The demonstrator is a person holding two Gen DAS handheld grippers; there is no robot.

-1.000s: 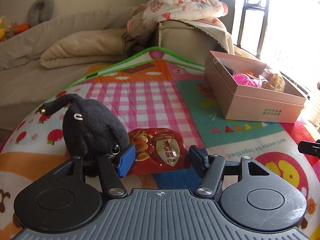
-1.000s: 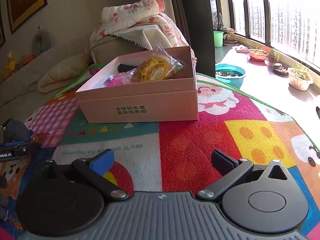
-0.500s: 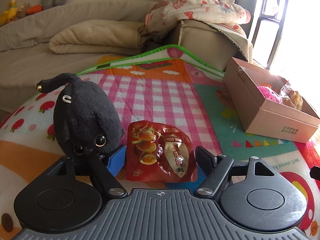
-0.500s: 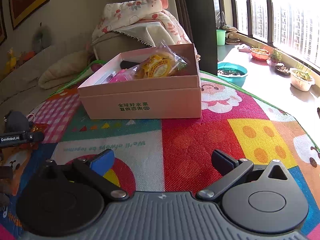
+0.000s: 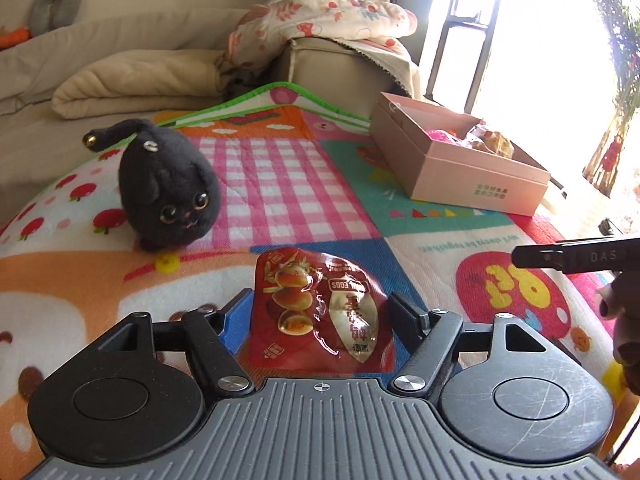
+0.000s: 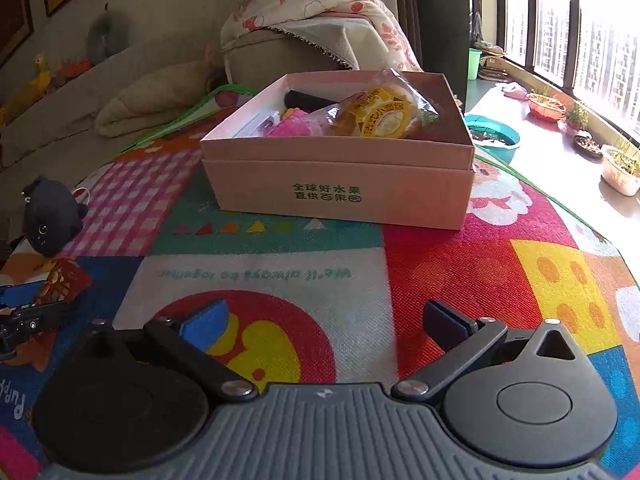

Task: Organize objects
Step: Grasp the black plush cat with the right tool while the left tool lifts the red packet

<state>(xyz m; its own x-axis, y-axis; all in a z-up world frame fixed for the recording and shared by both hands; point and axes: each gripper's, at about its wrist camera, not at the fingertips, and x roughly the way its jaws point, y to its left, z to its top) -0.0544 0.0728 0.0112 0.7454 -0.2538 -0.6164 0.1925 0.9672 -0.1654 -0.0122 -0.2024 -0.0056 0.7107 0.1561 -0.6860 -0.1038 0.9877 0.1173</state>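
Readable print on packet, box, mat and gripper

The red foil snack packet (image 5: 322, 308) read "QUAIL EGGS"; the pink cardboard box (image 6: 340, 194) bore green "全球好水果 直供百果园"; the colourful play mat (image 6: 256, 273) showed inverted "We'll always be together"; the black right gripper (image 5: 580, 258) read "DAS".

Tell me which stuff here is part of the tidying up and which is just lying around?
Part of the tidying:
- red snack packet, between the open left gripper fingers
- black cat plush
- pink box with snacks inside
- right gripper, open, empty

Just lying around:
- floral blanket
- neck pillow
- plant pots
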